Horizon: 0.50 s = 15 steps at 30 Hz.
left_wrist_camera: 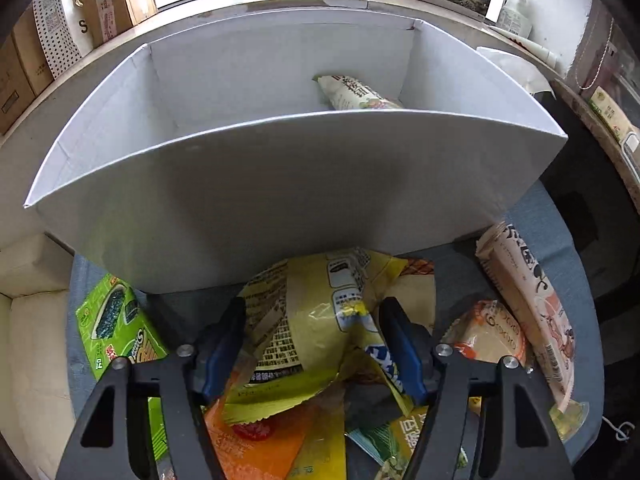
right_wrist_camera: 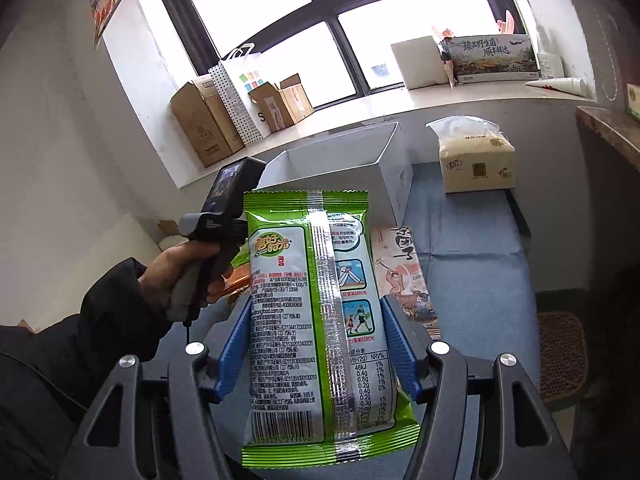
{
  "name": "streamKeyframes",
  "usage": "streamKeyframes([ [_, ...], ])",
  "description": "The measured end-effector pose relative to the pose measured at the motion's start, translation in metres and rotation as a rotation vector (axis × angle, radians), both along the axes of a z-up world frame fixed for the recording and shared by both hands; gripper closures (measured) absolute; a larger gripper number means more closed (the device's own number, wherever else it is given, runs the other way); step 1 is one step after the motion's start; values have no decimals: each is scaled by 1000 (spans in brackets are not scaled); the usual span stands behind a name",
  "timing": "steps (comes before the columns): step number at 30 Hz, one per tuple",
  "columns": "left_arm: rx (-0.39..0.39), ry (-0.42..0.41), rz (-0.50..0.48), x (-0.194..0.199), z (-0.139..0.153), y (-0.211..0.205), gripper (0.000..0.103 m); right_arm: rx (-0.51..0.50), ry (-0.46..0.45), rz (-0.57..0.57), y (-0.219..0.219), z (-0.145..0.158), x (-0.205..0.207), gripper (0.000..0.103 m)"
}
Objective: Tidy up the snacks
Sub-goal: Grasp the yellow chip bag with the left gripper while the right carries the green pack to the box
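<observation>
My left gripper [left_wrist_camera: 312, 344] points down at a heap of snack packs in front of the white box [left_wrist_camera: 240, 200]. Its blue pads [left_wrist_camera: 224, 344] press both sides of a crumpled yellow snack bag [left_wrist_camera: 316, 300]. One pale pack [left_wrist_camera: 352, 94] lies inside the box at the back right. My right gripper [right_wrist_camera: 316, 344] is shut on a green seaweed pack [right_wrist_camera: 316, 300], held upright in the air with its printed back facing the camera. Beyond it stands the white box [right_wrist_camera: 340, 168].
Around the yellow bag lie a green seaweed pack [left_wrist_camera: 116, 328], an orange pack [left_wrist_camera: 256, 448], a round orange pack [left_wrist_camera: 488, 336] and a long beige pack [left_wrist_camera: 528, 300]. A tissue pack [right_wrist_camera: 476, 160] sits on the blue tablecloth [right_wrist_camera: 472, 260]. Cardboard boxes [right_wrist_camera: 200, 124] line the windowsill. A person's hand [right_wrist_camera: 176, 276] holds the other gripper's handle.
</observation>
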<state>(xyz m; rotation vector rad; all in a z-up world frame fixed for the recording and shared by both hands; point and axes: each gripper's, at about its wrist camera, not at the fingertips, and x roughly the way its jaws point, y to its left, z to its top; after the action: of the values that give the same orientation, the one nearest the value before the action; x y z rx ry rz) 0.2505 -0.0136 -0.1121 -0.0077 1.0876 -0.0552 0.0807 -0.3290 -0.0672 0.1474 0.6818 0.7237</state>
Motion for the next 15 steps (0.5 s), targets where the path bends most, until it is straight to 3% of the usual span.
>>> streamKeyframes([
  [6,-45,-59,-3,-21,18,5,39,-3,21,1,4,-6,4,36],
  [15,-157,-236,-40,-92,78,17,40,0,4,5,23,-2,9,36],
])
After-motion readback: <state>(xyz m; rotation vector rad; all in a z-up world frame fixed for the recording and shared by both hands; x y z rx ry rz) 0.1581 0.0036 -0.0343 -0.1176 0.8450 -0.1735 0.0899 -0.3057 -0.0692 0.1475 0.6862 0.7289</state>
